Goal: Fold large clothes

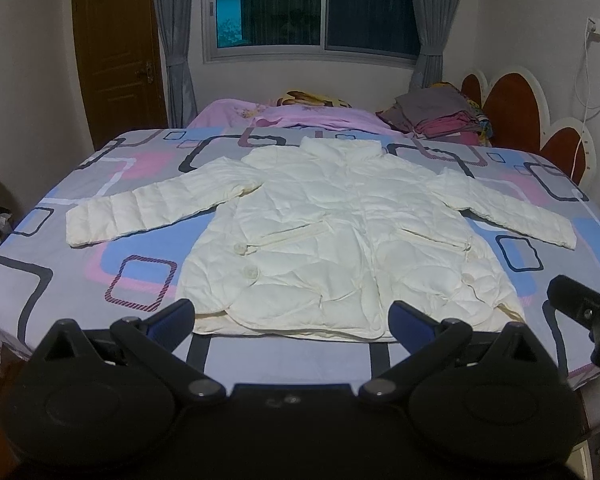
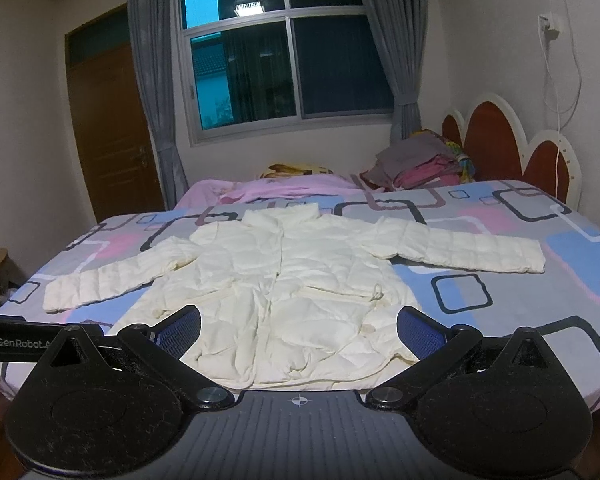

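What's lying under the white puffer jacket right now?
The white puffer jacket lies spread flat on the patterned bedsheet, sleeves out. Sheet shows all around it; whatever is directly beneath the jacket is covered and cannot be seen.

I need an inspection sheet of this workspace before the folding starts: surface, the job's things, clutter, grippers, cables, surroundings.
Surface: bed with a grey, blue and pink patterned sheet.
Job's things: white puffer jacket lies flat, front up, both sleeves spread out, collar toward the window; no fold made yet.
Clutter: pile of folded clothes by the headboard; pink blanket beyond the jacket.
Grippers: left gripper open, above the hem; right gripper open, above the jacket's lower part; both hold nothing.
Cables: white cable hangs from a wall socket past the headboard.
Surroundings: window with grey curtains, wooden door.
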Demonstrator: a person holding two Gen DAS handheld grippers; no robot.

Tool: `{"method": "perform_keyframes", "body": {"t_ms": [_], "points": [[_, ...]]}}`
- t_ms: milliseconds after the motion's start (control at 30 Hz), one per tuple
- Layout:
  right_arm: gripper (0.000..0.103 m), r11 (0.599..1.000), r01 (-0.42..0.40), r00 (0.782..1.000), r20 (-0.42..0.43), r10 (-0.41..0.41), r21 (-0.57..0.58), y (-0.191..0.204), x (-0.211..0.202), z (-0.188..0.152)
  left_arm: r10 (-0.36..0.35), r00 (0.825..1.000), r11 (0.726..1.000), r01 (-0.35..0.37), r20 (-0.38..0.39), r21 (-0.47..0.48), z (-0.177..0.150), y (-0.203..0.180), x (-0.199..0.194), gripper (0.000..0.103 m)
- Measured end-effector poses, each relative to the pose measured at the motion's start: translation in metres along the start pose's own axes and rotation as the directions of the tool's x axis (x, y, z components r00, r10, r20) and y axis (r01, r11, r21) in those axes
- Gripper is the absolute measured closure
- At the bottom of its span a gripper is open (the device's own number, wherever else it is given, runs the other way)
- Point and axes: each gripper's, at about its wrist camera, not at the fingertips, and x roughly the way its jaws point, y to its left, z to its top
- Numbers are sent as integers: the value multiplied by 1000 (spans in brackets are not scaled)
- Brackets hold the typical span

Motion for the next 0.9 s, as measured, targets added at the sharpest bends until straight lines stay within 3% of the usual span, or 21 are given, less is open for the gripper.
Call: {"method": "perform_keyframes", "body": {"t_ms": [900], "points": [[0,1000,12,1000,2,-12,7,-3,6,3,-6,1000,1000,6,-2,7,3,-2,1,0]]}}
